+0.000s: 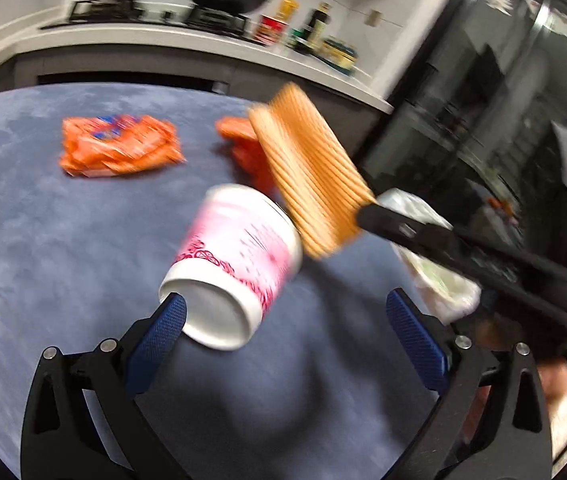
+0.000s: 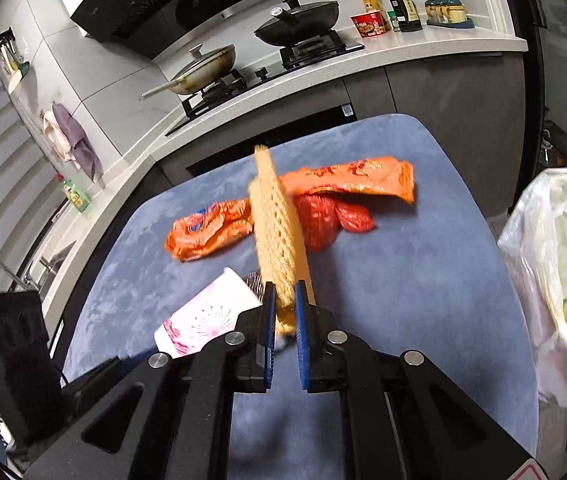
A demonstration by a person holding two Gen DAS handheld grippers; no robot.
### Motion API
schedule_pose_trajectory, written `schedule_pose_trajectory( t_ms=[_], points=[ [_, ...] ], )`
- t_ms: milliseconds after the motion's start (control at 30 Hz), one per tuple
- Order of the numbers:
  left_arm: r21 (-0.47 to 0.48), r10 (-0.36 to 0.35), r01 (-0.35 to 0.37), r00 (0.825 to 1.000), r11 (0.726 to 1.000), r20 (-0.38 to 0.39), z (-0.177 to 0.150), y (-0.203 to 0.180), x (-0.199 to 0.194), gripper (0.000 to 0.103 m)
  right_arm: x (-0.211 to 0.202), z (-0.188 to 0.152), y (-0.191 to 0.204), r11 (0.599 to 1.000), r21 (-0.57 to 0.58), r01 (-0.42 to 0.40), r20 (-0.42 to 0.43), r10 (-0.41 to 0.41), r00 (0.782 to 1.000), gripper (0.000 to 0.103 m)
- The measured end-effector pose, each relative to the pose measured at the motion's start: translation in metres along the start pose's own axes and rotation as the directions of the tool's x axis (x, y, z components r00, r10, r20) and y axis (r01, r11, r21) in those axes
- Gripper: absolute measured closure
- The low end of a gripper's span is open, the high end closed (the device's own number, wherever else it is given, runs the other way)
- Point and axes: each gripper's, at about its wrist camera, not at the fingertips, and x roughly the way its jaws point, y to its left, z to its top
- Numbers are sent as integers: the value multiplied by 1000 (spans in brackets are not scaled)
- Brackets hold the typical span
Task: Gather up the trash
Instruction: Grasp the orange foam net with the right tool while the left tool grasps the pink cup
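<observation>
My right gripper [image 2: 284, 304] is shut on a tan foam fruit net [image 2: 277, 236] and holds it above the blue table [image 2: 423, 280]; it also shows in the left wrist view [image 1: 311, 168]. A pink-and-white paper cup [image 1: 235, 264] lies tilted on its side between the fingers of my left gripper [image 1: 289, 316], which is open; the left pad [image 1: 163, 328] sits at the cup's base rim. The cup also shows in the right wrist view [image 2: 203, 316]. Orange wrappers [image 1: 119, 146] [image 2: 347, 180] and a red bag [image 2: 327, 216] lie on the table.
A bin lined with a white bag [image 2: 555, 264] stands off the table's right edge. Behind the table runs a kitchen counter [image 2: 403, 54] with a stove, pans [image 2: 299, 22] and bottles. A dark glass cabinet [image 1: 483, 100] is at the right.
</observation>
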Motion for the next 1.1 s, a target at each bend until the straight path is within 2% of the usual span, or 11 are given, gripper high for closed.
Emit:
schedule_pose_trajectory(
  t_ms=[100,300,367,567,667,800,933,1100],
  points=[
    [8,18,-18,1000,1000,-10,-10,-6,-3,7,-6,-6,-3,1000,11,-2,0,2,1000,93],
    [-70,135,-133,990,989,30,2,16,-10,7,-16,-7,-9,1000,28,-2,10,2,1000,93],
    [-91,141,-139,990,986,14,8,27,-5,7,-17,-7,-10,1000,30,-3,12,3,1000,93],
    [-193,98,-106,994,975,-50,16,53,23,8,-16,-6,-12,999,44,0,15,-1,1000,93],
    [-186,87,-94,995,978,-44,17,50,27,14,-16,-6,-14,999,51,5,14,-5,1000,93],
    [-154,66,-76,996,985,-65,16,41,35,39,-20,-5,-17,998,57,3,22,-4,1000,93],
    [-115,110,-114,993,987,-42,14,30,27,45,-29,-2,-18,998,62,-2,41,-1,999,93],
    [-86,133,-132,991,987,0,9,10,3,46,-48,2,-23,998,66,-6,78,1,997,93]
  ],
)
